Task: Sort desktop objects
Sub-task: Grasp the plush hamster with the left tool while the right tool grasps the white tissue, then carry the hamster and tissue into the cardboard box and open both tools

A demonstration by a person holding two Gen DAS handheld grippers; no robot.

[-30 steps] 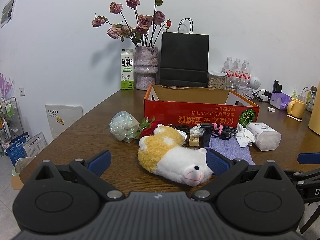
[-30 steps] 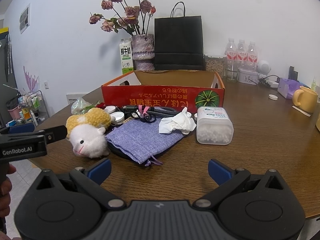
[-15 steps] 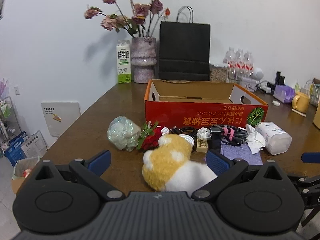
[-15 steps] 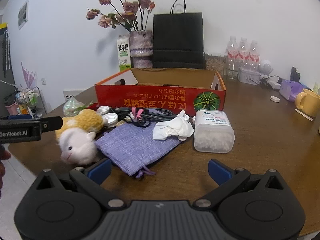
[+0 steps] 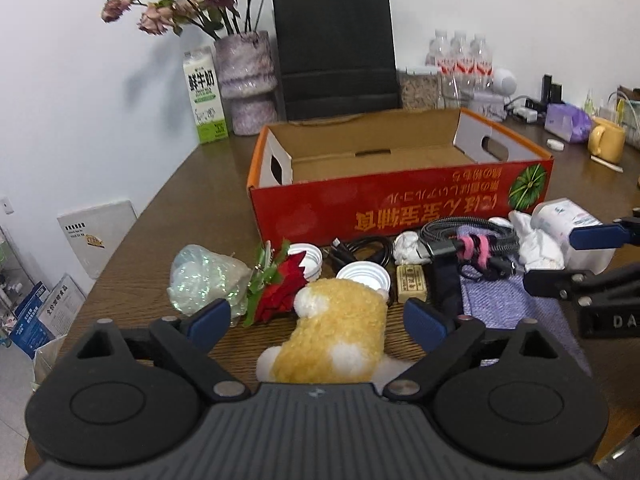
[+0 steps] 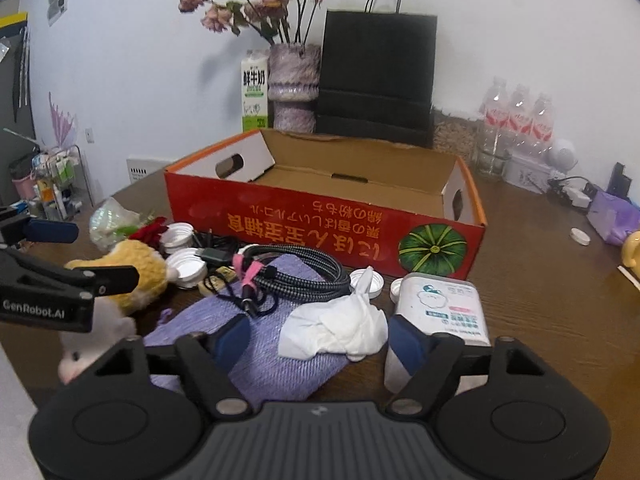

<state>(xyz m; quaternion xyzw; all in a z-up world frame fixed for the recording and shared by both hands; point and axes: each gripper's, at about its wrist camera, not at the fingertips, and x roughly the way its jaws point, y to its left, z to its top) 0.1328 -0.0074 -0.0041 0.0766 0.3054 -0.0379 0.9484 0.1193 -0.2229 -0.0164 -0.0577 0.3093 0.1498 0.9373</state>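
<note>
A yellow and white plush sheep (image 5: 340,332) lies at the table's near edge, between the fingers of my open left gripper (image 5: 318,320); it also shows in the right wrist view (image 6: 132,276). My right gripper (image 6: 318,336) is open over a crumpled white tissue (image 6: 340,328) on a purple cloth pouch (image 6: 272,356), beside a white plastic container (image 6: 440,312). A braided cable bundle (image 6: 296,268), white lids (image 5: 362,276), a red flower (image 5: 280,288) and a clear plastic bag (image 5: 204,280) lie before the empty red cardboard box (image 5: 400,200).
Behind the box stand a black paper bag (image 5: 336,48), a vase of dried roses (image 5: 248,80), a milk carton (image 5: 204,96) and water bottles (image 5: 460,60). A yellow mug (image 5: 608,144) sits at the far right. The table's left edge drops to the floor.
Both grippers moved forward and down toward the clutter. The plush sheep now sits between the left fingers, and the tissue between the right fingers.
</note>
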